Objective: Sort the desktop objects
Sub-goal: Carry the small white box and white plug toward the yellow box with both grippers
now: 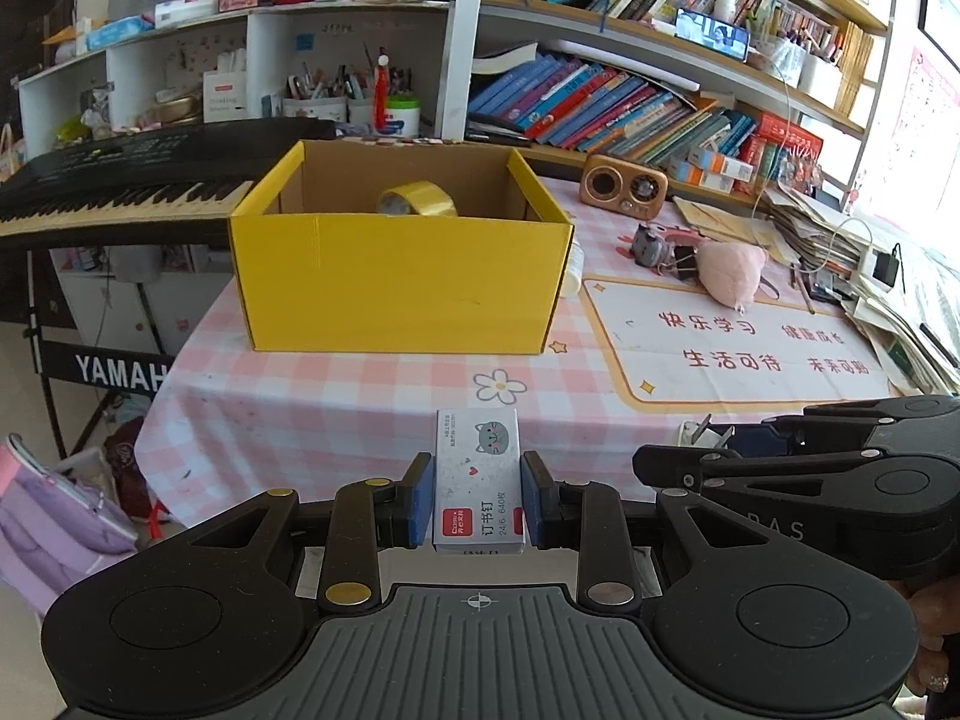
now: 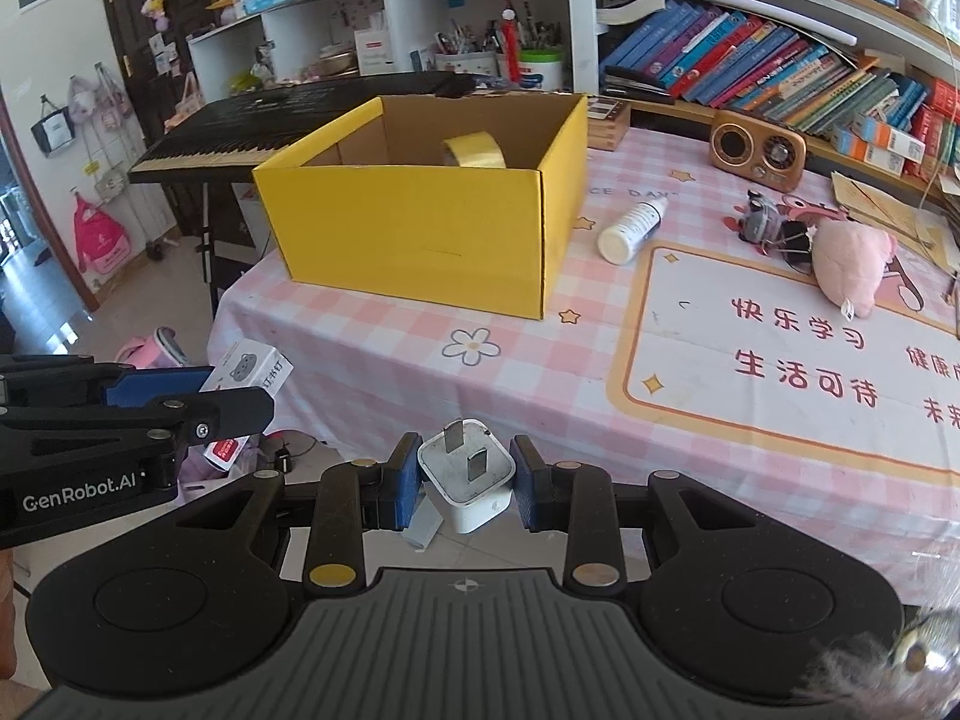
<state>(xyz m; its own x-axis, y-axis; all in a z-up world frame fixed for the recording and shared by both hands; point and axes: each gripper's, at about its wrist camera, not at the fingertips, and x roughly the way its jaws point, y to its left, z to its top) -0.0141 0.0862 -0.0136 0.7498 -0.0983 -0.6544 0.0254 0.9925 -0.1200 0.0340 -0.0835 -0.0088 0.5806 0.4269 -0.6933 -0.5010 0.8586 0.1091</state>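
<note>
My left gripper is shut on a white staple box with a grey cat print, held above the table's front edge. The box also shows in the right wrist view. My right gripper is shut on a white plug charger, prongs up, near the front edge. An open yellow cardboard box stands on the pink checked tablecloth ahead, also in the right wrist view. A roll of yellow tape lies inside it.
A white bottle lies right of the box. A pink plush, a small grey toy and a wooden radio sit further right. A black keyboard stands left. Bookshelves line the back; papers pile at right.
</note>
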